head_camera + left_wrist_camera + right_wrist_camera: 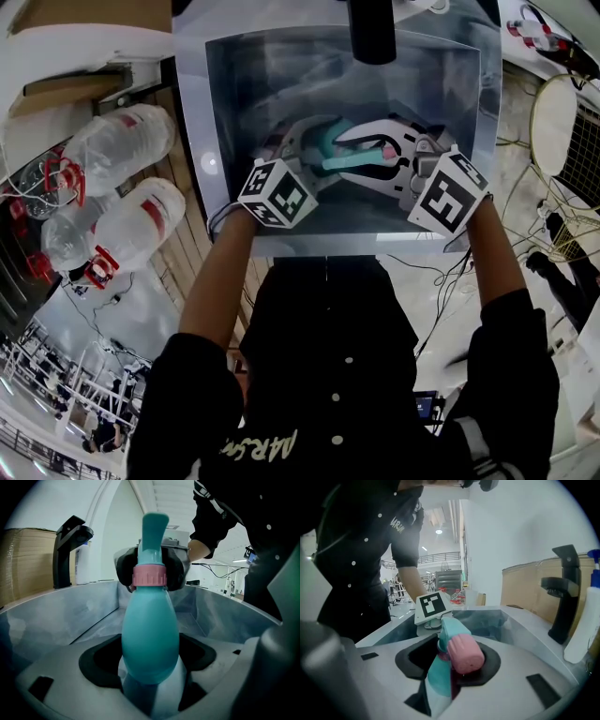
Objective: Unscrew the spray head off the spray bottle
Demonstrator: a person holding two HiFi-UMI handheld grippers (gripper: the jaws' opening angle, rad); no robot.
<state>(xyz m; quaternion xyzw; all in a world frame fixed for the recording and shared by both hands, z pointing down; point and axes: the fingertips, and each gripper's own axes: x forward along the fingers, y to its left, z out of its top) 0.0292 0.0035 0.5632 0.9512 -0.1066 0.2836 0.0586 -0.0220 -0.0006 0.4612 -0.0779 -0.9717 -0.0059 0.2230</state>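
I'm holding the teal spray bottle (150, 634) over the steel sink (217, 112), my left hand-held gripper (150, 677) clamped round its body. My right hand-held gripper (449, 686) is closed on the pink-nosed spray head (461, 651). The sink's bottom under them is too murky to make out.

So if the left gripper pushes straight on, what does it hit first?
Probably the right gripper, gripping the head of the bottle that the left gripper holds; depth is unclear.

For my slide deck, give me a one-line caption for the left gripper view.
The teal spray bottle held in the left gripper in a sink, the right gripper clamped on its spray head.
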